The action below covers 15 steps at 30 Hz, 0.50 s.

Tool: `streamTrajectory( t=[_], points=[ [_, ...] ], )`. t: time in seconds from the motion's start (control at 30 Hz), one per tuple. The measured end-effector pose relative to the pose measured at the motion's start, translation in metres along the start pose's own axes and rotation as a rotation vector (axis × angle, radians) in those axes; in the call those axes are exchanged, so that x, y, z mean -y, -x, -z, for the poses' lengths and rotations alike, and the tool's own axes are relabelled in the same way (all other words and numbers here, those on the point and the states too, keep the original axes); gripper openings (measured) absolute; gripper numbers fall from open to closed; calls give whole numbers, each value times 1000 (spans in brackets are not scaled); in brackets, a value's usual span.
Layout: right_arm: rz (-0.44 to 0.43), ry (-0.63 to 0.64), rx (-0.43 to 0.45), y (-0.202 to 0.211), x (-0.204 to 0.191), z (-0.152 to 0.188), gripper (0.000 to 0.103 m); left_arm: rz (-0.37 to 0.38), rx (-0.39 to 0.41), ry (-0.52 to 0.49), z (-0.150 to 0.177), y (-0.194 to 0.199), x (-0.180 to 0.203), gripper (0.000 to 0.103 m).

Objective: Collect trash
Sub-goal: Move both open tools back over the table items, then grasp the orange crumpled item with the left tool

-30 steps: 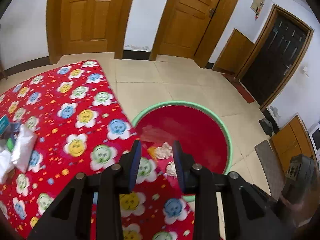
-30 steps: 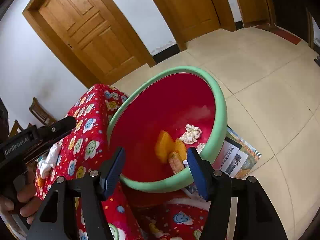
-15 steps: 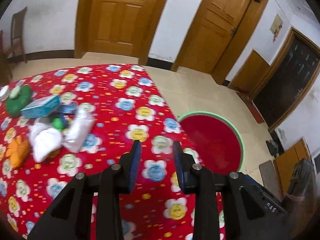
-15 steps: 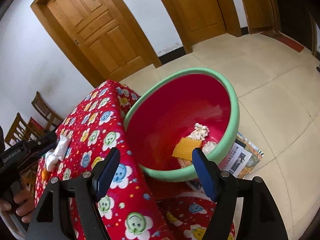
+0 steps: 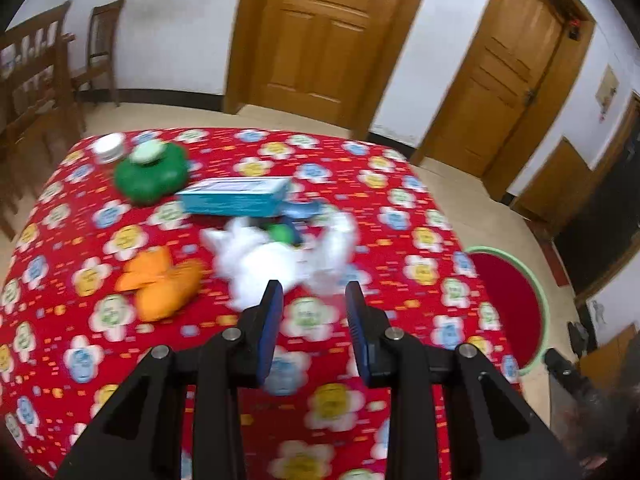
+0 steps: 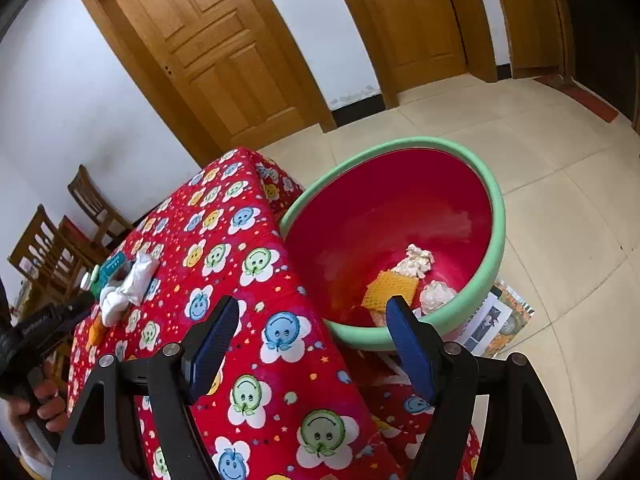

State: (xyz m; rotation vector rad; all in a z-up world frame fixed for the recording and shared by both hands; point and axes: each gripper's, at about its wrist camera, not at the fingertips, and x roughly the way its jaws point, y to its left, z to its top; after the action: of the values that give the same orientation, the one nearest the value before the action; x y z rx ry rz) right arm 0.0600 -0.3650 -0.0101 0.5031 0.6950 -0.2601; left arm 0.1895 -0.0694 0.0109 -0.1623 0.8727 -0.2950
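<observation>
Right claw view only: basin's orange scrap.

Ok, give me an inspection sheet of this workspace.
Surface: table under a red flowered cloth.
Job's things: white wads and orange scraps on the table; basin on the floor holds wads and an orange piece.
Clutter: teal box, green container, white jar.
Grippers: left gripper open, empty; right gripper open, empty, jaws just widened.
Cables: nothing seen.
Surroundings: wooden doors, chairs, tiled floor.
</observation>
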Motion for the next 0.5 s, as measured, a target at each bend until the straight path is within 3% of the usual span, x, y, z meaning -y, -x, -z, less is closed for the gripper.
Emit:
streamTrajectory(
  t=[0.27,0.5],
  points=[
    [4,23,-19,-5,-11,3,77,-128,-13,51,6,-3,-58,36],
    [7,51,-37,-8,-23,7,77,-134,-48,57,4,-18,-79,44]
  ],
)
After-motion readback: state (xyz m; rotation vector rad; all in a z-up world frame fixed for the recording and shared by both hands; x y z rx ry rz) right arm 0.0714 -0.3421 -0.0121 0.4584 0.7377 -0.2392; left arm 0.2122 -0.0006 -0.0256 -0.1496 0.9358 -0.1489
